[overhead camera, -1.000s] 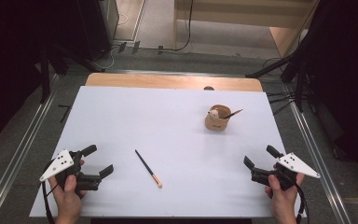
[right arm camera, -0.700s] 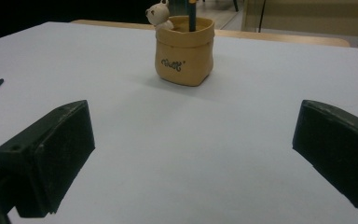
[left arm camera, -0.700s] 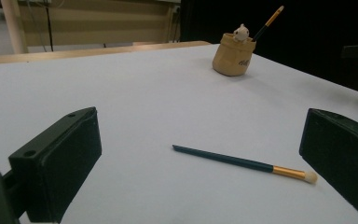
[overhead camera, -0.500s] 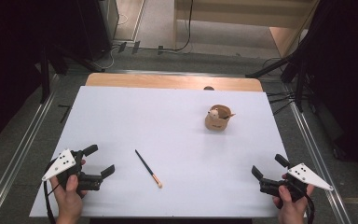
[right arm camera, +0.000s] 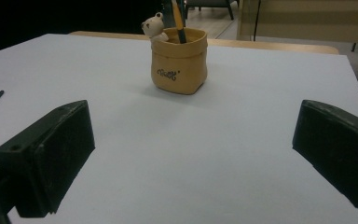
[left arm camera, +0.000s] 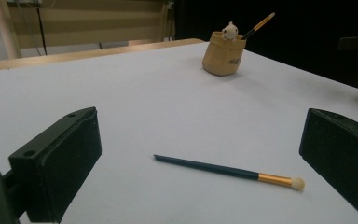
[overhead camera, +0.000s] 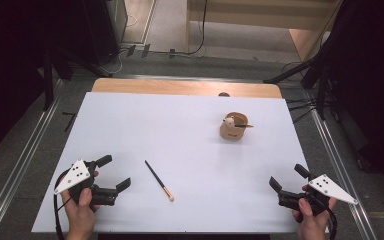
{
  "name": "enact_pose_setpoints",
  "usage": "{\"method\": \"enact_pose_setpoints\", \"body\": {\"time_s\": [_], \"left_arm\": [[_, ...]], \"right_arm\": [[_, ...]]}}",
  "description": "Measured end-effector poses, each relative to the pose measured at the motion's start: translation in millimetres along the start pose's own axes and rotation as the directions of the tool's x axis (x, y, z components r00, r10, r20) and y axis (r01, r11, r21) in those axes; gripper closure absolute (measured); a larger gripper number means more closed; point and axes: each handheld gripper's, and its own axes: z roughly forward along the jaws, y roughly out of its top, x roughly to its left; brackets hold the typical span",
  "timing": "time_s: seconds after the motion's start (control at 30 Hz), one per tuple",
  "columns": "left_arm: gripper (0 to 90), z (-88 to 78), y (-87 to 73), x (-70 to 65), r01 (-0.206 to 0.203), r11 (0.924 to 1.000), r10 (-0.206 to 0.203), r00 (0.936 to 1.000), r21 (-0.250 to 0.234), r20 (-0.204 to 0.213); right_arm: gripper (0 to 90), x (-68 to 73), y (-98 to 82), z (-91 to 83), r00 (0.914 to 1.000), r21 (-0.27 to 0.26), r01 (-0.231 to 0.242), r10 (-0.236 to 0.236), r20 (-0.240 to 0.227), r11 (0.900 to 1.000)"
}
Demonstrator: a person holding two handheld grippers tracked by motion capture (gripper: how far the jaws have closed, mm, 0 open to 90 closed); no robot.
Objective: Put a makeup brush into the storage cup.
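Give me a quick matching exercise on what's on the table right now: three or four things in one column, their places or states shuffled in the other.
Things:
1. loose brush
2. tan holder
3. left gripper
4. right gripper

Places or states:
A. upright on the far right part of the sheet, with a brush and a small bear figure in it
B. open, near right corner
C. lying flat on the white sheet, pale tip toward the person
D. open, near left, beside the loose brush

Pairs: 1-C, 2-A, 3-D, 4-B

Likely a recording lab or studio: a white-topped desk (overhead camera: 130, 130) ringed by black curtains (overhead camera: 25, 60), metal floor rails (overhead camera: 22, 155), stand legs and loose cables (overhead camera: 202, 30).
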Motion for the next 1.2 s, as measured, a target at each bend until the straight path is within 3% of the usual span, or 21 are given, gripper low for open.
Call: {"method": "enact_pose_setpoints", "body": {"time_s": [0.23,0.43,0.73,0.87,0.97,1.07,1.2], "left_arm": [[0.0,19.8,7.2,-14.0,-0.020,0.9995,0.019,0.9988,0.023,0.045],[0.0,35.6,11.1,-23.5,-0.016,0.9976,0.014,0.9995,0.068,0.030],[0.0,61.3,13.4,-27.2,0.010,0.9768,-0.008,0.9999,0.214,-0.009],[0.0,72.0,14.5,-29.9,-0.002,0.9627,0.004,1.0000,0.270,-0.009],[0.0,80.7,15.8,-31.3,-0.019,0.9475,0.018,0.9998,0.319,0.006],[0.0,86.8,18.6,-30.8,-0.029,0.9297,0.022,0.9995,0.367,0.024],[0.0,93.5,21.3,-30.3,-0.053,0.8999,0.031,0.9979,0.433,0.057]], "right_arm": [[0.0,1.9,-1.6,-1.1,1.0000,0.005,-0.001,0.001,-0.001,1.000],[0.0,1.7,-3.1,-0.7,1.0000,0.010,-0.006,0.006,0.003,1.000],[0.0,1.0,-3.7,-1.2,1.0000,0.012,-0.004,0.004,0.000,1.000],[0.0,-0.7,-4.4,-1.7,1.0000,0.013,-0.008,0.008,0.002,1.000],[0.0,-2.0,-4.8,-1.4,0.9999,0.013,-0.013,0.013,-0.002,1.000],[0.0,-2.3,-5.0,-0.5,0.9999,0.016,-0.011,0.011,-0.006,1.000],[0.0,-2.2,-5.1,-0.2,1.0000,0.020,-0.005,0.005,-0.007,1.000]]}}
